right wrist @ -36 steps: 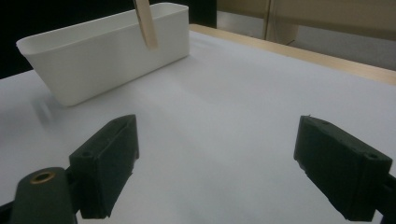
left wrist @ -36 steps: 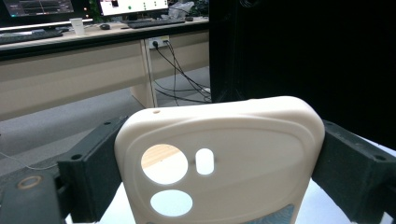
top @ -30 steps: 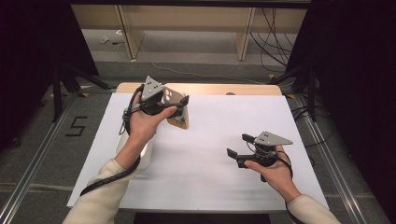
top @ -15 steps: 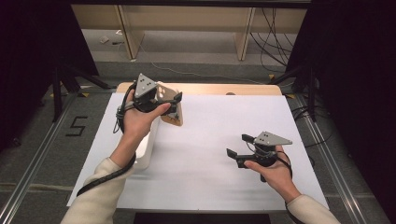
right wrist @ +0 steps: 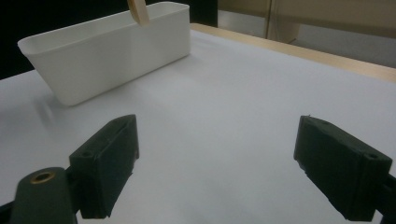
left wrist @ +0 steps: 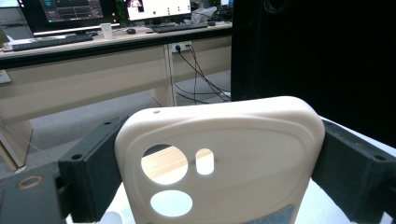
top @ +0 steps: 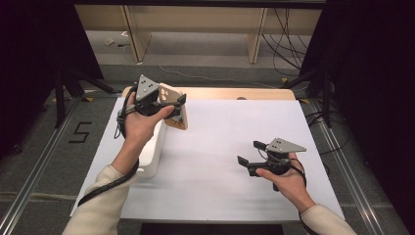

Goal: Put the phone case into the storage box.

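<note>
High view has the left tool [top: 169, 105] lifted above the far left part of the white surface [top: 220, 147], clamped on a beige phone case [top: 176, 115] that hangs clear of the sheet, just beyond the far end of the white bin [top: 151, 149]. From the left gripper view, both jaws press the case [left wrist: 224, 158] at its sides, camera cut-outs facing the lens. The right tool [top: 252, 156] rests low at the near right with jaws spread and nothing between them. Judging by this, the pick-up is done; what seems left is carrying the case over the bin [right wrist: 107, 51] and letting it go inside.
</note>
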A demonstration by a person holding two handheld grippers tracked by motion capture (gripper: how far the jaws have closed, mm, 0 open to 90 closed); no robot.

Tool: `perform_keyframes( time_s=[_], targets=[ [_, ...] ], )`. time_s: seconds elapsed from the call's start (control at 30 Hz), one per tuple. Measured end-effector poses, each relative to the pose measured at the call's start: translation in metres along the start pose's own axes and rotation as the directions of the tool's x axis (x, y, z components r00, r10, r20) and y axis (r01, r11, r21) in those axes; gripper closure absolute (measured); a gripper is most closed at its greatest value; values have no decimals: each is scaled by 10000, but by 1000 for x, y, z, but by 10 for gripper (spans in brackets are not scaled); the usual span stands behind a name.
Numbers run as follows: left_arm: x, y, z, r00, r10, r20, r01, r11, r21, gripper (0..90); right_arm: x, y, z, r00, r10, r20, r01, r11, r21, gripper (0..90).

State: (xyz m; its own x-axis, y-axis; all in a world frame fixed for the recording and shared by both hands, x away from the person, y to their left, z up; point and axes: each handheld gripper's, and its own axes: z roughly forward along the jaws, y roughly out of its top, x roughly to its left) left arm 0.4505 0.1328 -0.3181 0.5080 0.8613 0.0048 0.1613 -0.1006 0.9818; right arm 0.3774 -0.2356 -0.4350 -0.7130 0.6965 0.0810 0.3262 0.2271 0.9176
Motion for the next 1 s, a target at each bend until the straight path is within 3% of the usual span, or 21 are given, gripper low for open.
perform_keyframes(
  time_s=[1.0],
  targets=[
    [14, 7, -9, 9993, -78, -367, 76, 9999, -72, 102, 0, -1, 1, 10000, -37, -18, 37, 10000, 40, 150]
  ],
)
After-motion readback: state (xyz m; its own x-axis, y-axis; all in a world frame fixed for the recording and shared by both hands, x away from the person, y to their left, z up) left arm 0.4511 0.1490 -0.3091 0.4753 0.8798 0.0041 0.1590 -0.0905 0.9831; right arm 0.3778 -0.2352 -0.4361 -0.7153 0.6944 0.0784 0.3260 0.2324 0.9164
